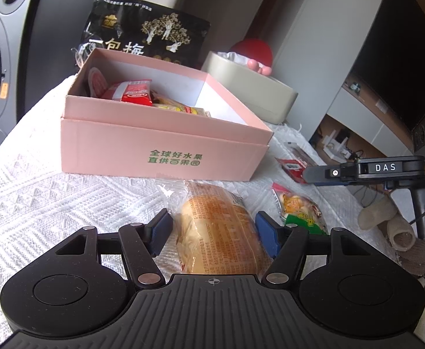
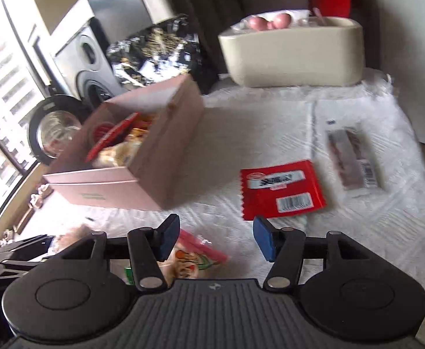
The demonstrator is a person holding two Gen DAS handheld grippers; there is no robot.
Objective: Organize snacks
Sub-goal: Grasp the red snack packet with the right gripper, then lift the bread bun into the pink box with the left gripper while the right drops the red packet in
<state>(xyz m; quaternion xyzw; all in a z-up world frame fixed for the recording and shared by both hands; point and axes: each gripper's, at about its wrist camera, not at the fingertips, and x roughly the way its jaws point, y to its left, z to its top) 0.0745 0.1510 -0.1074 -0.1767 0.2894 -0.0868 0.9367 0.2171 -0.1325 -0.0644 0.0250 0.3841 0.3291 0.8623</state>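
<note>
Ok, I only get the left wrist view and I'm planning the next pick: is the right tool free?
Observer: Yes. The right tool is open and holds nothing; a small colourful snack pack lies just below its fingers.
Operator: What's past the red packet? It's cut off for me.
Observer: Right of the red packet, a clear packet with a barcode lies flat on the white cloth.

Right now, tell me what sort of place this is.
Likely a home, perhaps a living or laundry corner: a washing machine by a big window, shelving with household clutter, and a cloth-covered table holding a pink snack box.
</note>
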